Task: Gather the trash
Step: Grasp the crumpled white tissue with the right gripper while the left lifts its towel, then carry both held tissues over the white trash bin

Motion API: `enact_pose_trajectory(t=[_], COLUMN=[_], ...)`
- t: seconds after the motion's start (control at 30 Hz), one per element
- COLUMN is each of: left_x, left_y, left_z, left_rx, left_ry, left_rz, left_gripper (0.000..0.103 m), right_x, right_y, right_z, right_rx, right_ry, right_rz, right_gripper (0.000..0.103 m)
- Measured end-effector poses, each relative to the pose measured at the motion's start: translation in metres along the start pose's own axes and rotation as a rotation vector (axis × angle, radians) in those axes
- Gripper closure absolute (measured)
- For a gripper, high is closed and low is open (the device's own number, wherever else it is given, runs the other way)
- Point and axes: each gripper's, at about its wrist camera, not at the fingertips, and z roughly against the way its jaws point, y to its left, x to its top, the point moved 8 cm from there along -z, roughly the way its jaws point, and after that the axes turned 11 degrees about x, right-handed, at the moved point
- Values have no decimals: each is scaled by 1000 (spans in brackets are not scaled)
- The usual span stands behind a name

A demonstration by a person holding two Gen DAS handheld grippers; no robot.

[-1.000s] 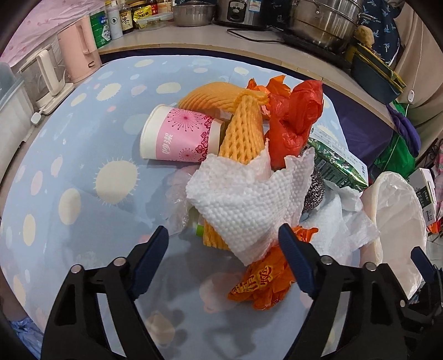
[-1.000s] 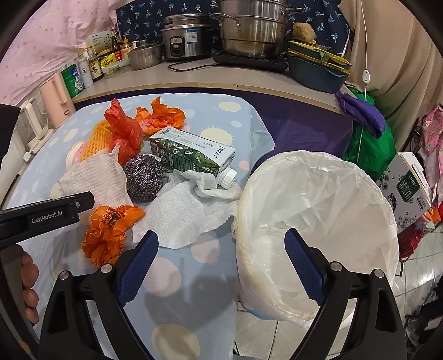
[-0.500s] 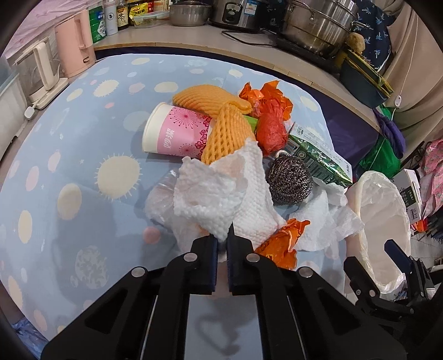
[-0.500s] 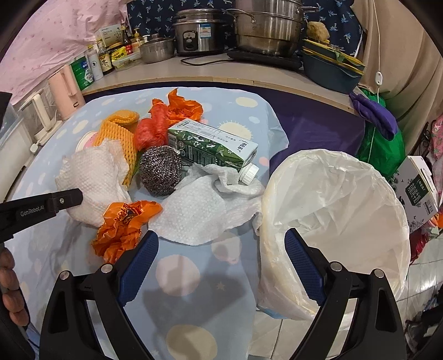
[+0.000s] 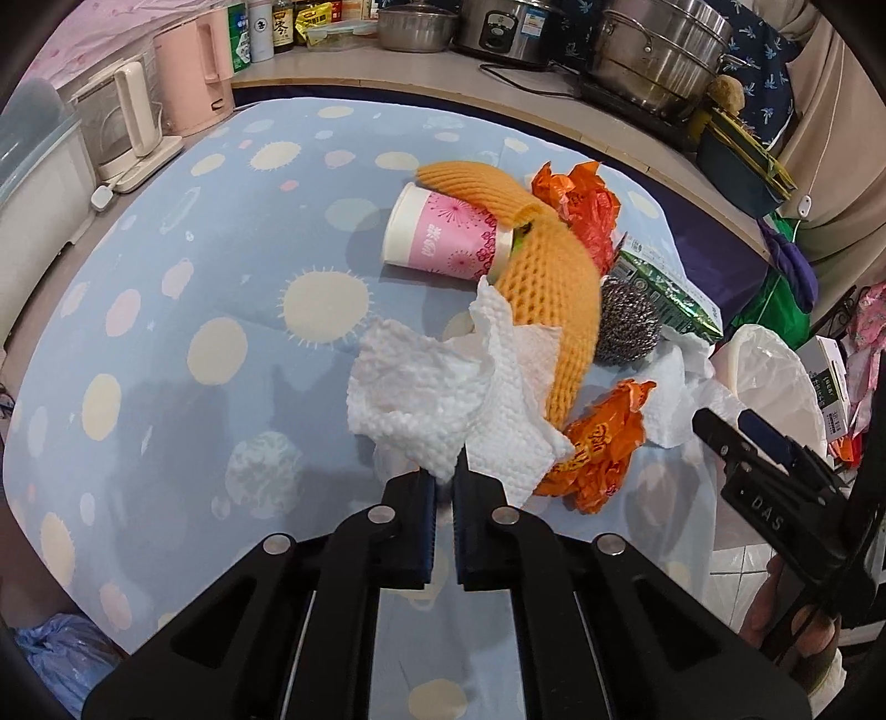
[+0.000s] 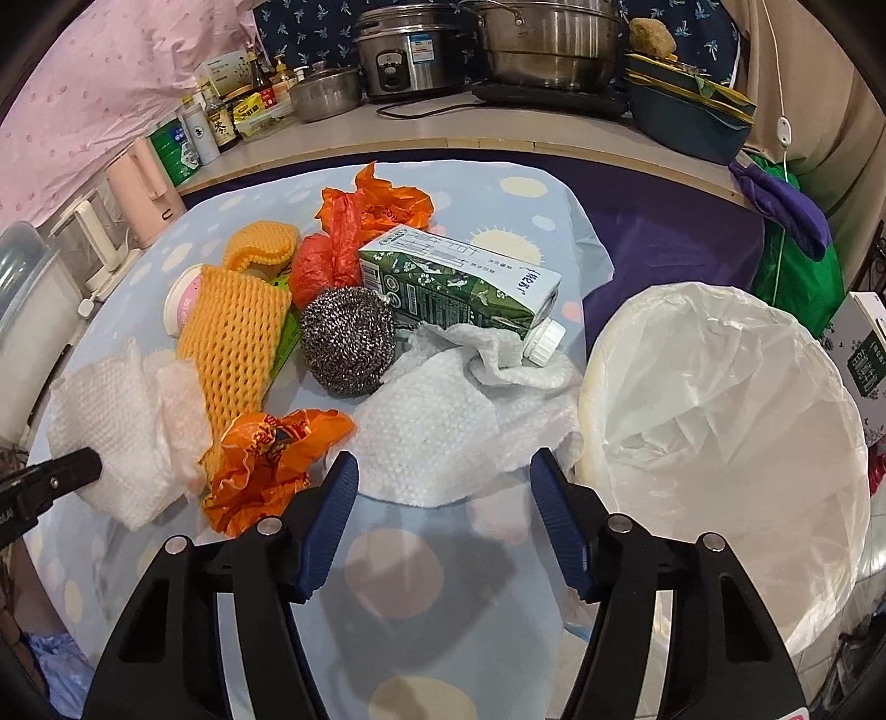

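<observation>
My left gripper (image 5: 444,481) is shut on the near edge of a crumpled white paper towel (image 5: 437,399), which also shows in the right wrist view (image 6: 127,421). Behind it lies a trash pile: orange foam net (image 5: 559,299), pink paper cup (image 5: 443,232), steel scourer (image 6: 349,349), green milk carton (image 6: 459,282), orange wrapper (image 6: 271,459), red plastic bags (image 6: 354,232) and a second paper towel (image 6: 443,432). My right gripper (image 6: 443,493) is open, just in front of that second towel. A bin lined with a white bag (image 6: 725,443) stands at the table's right edge.
The table has a blue spotted cloth (image 5: 194,343). Kettles (image 5: 133,122) stand at the far left. A counter behind holds pots (image 6: 548,39), a rice cooker (image 6: 404,55) and bottles. A green bag (image 6: 797,277) and boxes lie on the floor at right.
My left gripper closed on the white paper towel and drew it back toward me. My right gripper moved forward toward the second towel and narrowed its opening.
</observation>
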Motion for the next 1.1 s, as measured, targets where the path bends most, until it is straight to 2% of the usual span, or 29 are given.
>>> enact_pose_trajectory(t=[0.17, 0.23, 0.37, 0.43, 0.6, 0.83, 1.1], left_x=[-5, -5, -6, -6, -7, -5, -1], left_y=[10, 14, 19, 21, 20, 17, 9], left_z=[-6, -8, -12, -14, -13, 8, 50], left_rx=[10, 16, 23, 21, 12, -5, -36], left_ry=[15, 18, 30, 35, 42, 5, -67], left_rz=[19, 23, 35, 37, 43, 41, 34], left_gripper=[99, 98, 98, 98, 98, 98, 98], right_x=[9, 7, -2, -5, -7, -7, 5], right_y=[-3, -4, -6, -7, -8, 1, 12], right_z=[-27, -40, -55, -55, -51, -15, 47], right_rx=[-16, -8, 6, 12, 26, 67, 121], right_ry=[30, 59, 101, 93, 94, 45, -63], right_rz=[13, 4, -6, -7, -10, -9, -13], right_gripper=[46, 50, 72, 74, 99, 100, 100])
